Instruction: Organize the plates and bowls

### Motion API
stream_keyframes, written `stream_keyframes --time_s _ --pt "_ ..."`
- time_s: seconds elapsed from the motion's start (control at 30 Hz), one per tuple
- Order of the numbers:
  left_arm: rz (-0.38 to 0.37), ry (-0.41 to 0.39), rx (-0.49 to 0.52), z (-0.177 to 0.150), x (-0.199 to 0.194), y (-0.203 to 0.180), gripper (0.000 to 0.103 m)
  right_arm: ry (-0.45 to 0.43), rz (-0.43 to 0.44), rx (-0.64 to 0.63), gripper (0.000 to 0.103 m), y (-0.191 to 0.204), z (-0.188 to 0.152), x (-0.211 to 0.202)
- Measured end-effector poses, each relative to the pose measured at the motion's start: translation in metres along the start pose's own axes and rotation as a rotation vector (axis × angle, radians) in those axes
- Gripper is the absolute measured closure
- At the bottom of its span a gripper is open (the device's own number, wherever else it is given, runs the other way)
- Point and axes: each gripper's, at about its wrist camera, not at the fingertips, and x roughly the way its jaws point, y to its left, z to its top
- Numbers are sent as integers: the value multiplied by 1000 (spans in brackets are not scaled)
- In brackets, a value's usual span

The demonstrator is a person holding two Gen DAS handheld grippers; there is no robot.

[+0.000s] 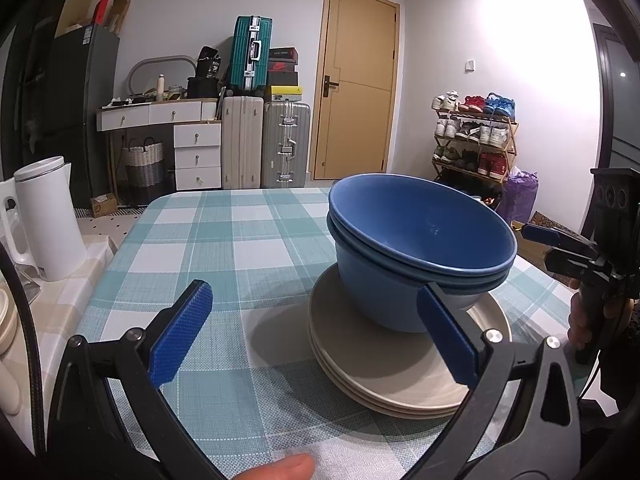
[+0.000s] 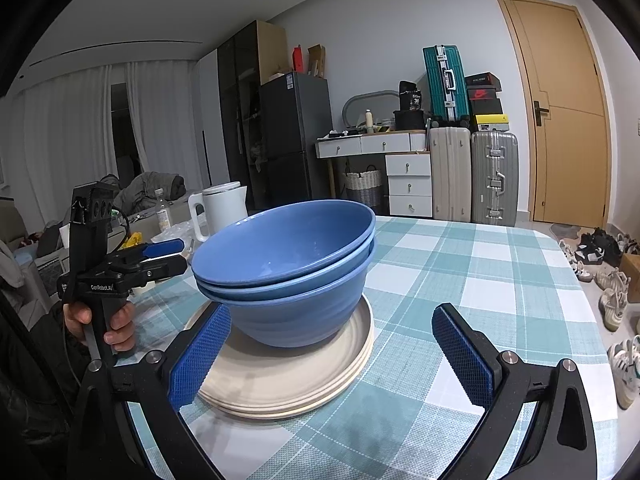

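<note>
A stack of blue bowls point(image 1: 420, 240) sits nested on a stack of cream plates point(image 1: 384, 372) on the checked tablecloth. The same bowls point(image 2: 288, 264) and plates point(image 2: 288, 376) show in the right wrist view. My left gripper point(image 1: 316, 332) is open and empty, low over the table just in front of the plates, its right finger before the plate rim. My right gripper point(image 2: 332, 356) is open and empty, close to the plates from the other side, its left finger over the plate edge. Each gripper also shows in the other's view, the right point(image 1: 560, 240) and the left point(image 2: 160, 254).
A white kettle point(image 1: 48, 220) stands on a side surface left of the table point(image 1: 224, 240). Suitcases, drawers and a door stand behind. A shoe rack point(image 1: 476, 136) is at the back right. Shoes point(image 2: 612, 304) lie on the floor past the table's right edge.
</note>
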Motion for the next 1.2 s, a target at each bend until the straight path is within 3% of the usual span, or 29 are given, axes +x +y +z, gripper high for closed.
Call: stream_keyframes --time_s 1.2 --pt "4 -4 -5 -2 -7 -4 1 0 7 1 0 -1 -2 1"
